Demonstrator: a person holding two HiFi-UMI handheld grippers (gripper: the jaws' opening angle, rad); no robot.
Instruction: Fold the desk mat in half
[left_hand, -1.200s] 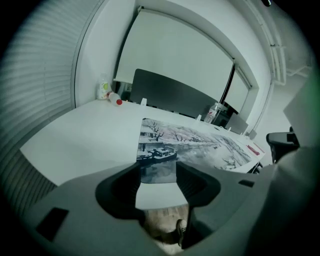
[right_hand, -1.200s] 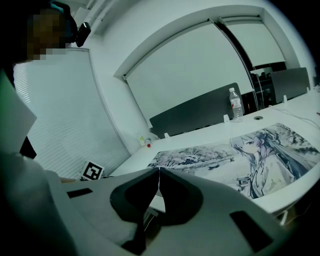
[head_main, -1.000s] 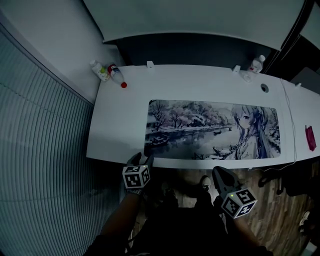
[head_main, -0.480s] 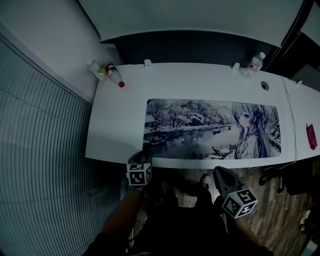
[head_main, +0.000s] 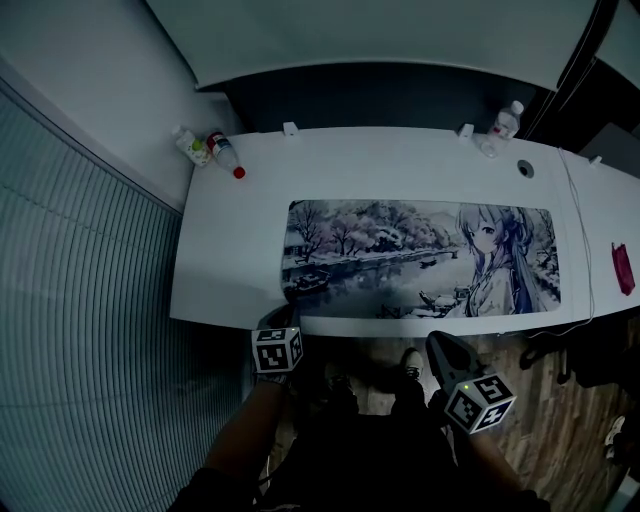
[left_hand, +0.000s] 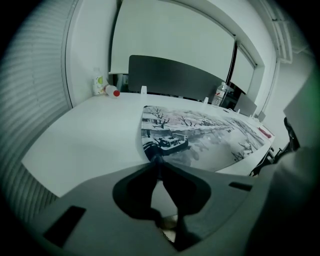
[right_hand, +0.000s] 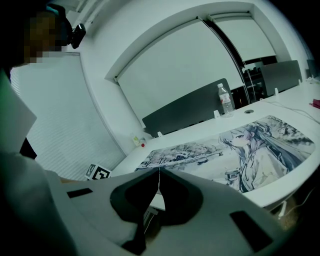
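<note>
The desk mat (head_main: 420, 260), printed with a snowy lake scene and an anime girl, lies flat along the front of the white desk (head_main: 230, 240). My left gripper (head_main: 283, 316) is at the mat's near left corner. In the left gripper view its jaws are closing, and the tips (left_hand: 156, 159) pinch that corner of the mat (left_hand: 200, 135), which curls up slightly. My right gripper (head_main: 436, 342) hangs in front of the desk edge, below the mat's middle. It is shut with nothing in it (right_hand: 159, 171), and the mat (right_hand: 240, 150) lies beyond it.
Two bottles (head_main: 210, 148) lie at the desk's back left corner and a clear bottle (head_main: 505, 125) stands at the back right. A white cable (head_main: 580, 250) and a red object (head_main: 622, 268) lie past the mat's right end. A dark partition runs behind the desk.
The left gripper's jaws stood wide at the mat's near left corner and have now closed onto it. The right gripper has stayed where it was.
</note>
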